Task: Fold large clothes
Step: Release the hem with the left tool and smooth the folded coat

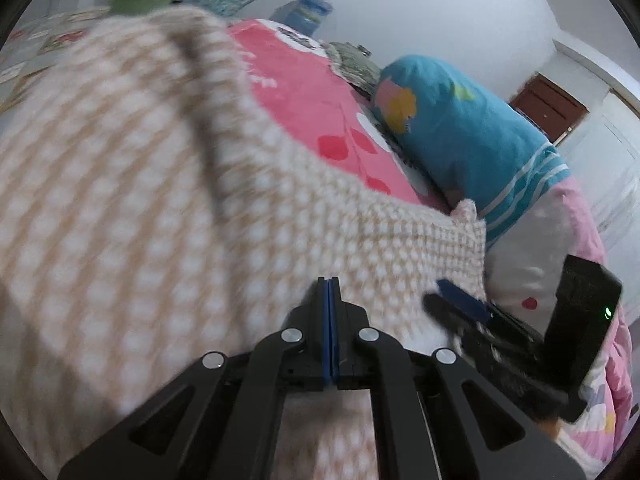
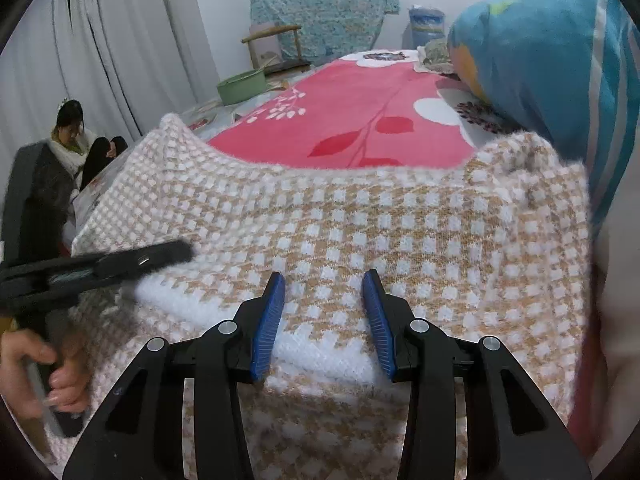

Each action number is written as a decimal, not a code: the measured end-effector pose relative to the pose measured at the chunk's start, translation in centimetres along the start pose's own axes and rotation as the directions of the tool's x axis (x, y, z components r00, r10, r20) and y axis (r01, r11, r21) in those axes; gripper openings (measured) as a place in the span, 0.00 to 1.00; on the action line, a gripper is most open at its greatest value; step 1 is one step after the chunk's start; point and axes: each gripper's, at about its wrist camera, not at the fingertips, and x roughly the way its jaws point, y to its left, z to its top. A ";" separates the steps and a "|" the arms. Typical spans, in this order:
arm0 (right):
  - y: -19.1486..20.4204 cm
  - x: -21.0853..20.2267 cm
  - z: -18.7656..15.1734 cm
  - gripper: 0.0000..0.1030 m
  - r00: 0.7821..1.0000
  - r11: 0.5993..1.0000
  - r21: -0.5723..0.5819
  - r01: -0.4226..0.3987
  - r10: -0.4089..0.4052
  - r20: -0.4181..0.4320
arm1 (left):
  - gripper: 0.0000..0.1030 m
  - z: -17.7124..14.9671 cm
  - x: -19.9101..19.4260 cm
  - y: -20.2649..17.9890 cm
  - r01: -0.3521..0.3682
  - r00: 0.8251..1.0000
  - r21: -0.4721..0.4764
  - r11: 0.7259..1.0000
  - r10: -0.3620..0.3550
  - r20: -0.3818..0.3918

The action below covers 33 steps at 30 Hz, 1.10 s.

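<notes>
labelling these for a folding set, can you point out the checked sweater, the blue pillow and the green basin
checked sweater (image 2: 360, 216): right wrist view, middle of its checked front
blue pillow (image 1: 460, 136): left wrist view, its blue side facing the camera
green basin (image 2: 242, 87): right wrist view, its outer wall

Home bedroom, bed (image 2: 352, 120), pillow (image 2: 540, 60), curtains (image 2: 100, 40)

My left camera looks down my closed jaws, close over the checked knit (image 1: 140, 200). My right camera looks likewise toward the far wall. Both share the knit, red bedspread (image 2: 360, 108) and blue pillow (image 1: 472, 132).
</notes>
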 end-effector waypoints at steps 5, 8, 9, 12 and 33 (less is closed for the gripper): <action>0.4 0.3 0.1 0.37 1.000 1.000 0.012 -0.005 0.005 0.008 | 0.03 -0.3 -1.9 -1.7 -0.093 0.996 0.041 0.995 0.092 0.019; 0.3 0.1 -0.1 0.37 1.000 1.000 0.019 -0.009 0.009 0.014 | 0.03 0.8 -3.5 -3.4 -0.056 0.988 0.055 0.997 0.047 0.148; 0.4 0.0 -0.2 0.37 1.000 1.000 0.015 -0.004 0.004 0.017 | 0.03 1.3 -3.1 -3.8 -0.026 0.989 0.061 0.998 0.017 0.147; 0.7 -0.2 -0.4 0.37 1.000 1.000 0.007 0.011 -0.011 0.026 | 0.03 3.5 0.3 -4.2 -0.048 0.996 0.045 0.998 0.045 0.079; 2.4 -1.6 1.4 0.40 0.988 0.989 -0.016 0.147 -0.148 -0.033 | 0.02 4.1 -4.2 -0.6 -0.168 0.972 -0.053 0.984 0.174 0.156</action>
